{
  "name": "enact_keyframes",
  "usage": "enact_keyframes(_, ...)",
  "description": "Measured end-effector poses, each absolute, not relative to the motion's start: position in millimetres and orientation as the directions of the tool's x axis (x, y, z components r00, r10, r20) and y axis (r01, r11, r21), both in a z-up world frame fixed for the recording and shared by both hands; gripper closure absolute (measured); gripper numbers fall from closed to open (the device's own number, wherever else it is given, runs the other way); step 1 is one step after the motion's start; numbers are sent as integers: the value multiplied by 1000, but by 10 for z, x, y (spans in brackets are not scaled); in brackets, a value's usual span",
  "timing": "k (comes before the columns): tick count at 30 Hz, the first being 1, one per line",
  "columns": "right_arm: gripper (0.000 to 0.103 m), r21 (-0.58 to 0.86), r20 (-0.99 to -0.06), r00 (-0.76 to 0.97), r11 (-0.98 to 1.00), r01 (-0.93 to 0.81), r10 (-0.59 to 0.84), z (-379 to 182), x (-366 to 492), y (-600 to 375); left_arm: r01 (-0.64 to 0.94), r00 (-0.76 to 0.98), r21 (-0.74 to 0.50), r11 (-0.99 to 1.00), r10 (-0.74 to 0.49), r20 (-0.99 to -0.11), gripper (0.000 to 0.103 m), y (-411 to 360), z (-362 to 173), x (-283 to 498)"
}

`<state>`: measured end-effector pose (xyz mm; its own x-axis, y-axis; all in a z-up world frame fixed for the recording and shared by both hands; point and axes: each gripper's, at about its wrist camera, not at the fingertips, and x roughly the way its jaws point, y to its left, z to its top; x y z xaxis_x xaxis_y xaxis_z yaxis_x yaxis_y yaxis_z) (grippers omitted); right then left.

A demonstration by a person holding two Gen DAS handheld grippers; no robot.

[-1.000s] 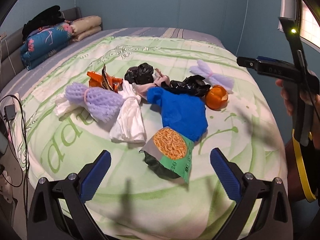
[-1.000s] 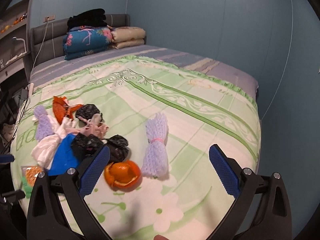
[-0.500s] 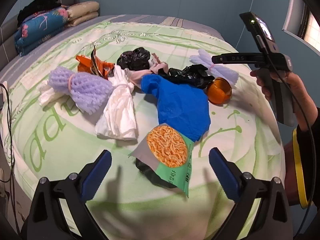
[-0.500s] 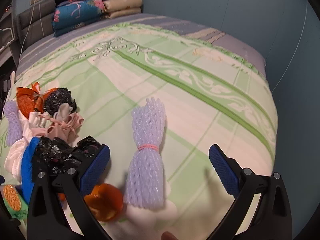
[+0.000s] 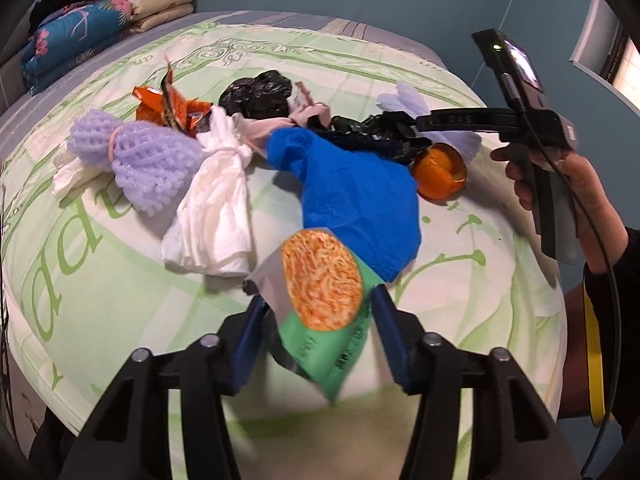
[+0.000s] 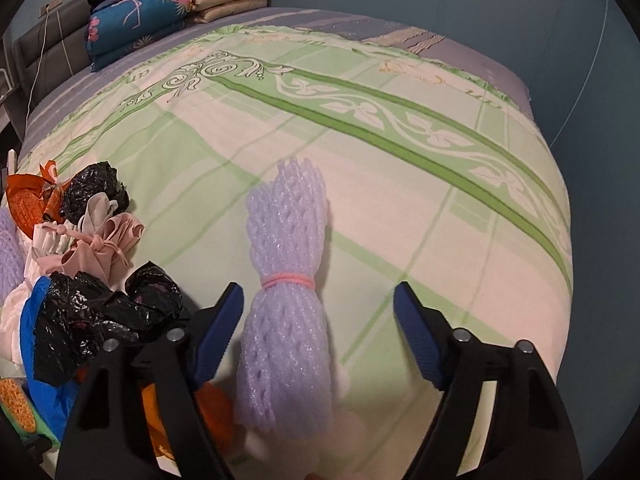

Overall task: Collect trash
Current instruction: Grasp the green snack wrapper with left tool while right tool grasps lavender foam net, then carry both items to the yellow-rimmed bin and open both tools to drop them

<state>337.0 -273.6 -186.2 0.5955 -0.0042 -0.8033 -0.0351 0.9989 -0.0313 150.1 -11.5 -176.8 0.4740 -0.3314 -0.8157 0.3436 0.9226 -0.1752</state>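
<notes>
Between the left gripper's fingers — the noodle packet, edges touching.

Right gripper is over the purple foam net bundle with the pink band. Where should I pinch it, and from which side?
Grip the purple foam net bundle at its pink rubber band, the narrowest, firmest part. It lies lengthwise along the right gripper fingers, so come straight down from above, shifted slightly left to centre it, and close across its width. The flared ends would probably squash.

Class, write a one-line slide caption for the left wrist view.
Left gripper closes around a green noodle packet on a trash-strewn bed.
</notes>
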Motion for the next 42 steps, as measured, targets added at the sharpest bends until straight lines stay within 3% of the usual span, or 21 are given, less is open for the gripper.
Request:
enact_keyframes(5,60,-37,-821,571,998,-49,-2,-1937,3377,-2722,355,481,-175,918,-339,-809,61,-128,-1743,1473)
enact_keyframes(7,70,-30,-826,563,998,-55,6,-1944,3375,-2711,353,484,-181,918,-345,-805,68,-107,-1723,1468)
enact_keyframes(10,73,-33,-827,562,998,-57,4,-1931,3367,-2689,342,483,-205,917,-359,-799,79,-57,-1706,1477)
enact_keyframes(26,74,100,-744,661,995,-24,91,-1259,2817,-2820,382,534,-215,899,-405,-742,87,-3,-1476,1305)
enact_keyframes(31,74,174,-709,688,984,-41,154,-991,2379,-2914,408,576,-212,888,-431,-695,87,2,-1273,1190)
enact_keyframes(42,74,229,-597,793,973,29,117,-543,1093,-3363,531,633,-163,832,-517,-576,87,-325,-617,829)
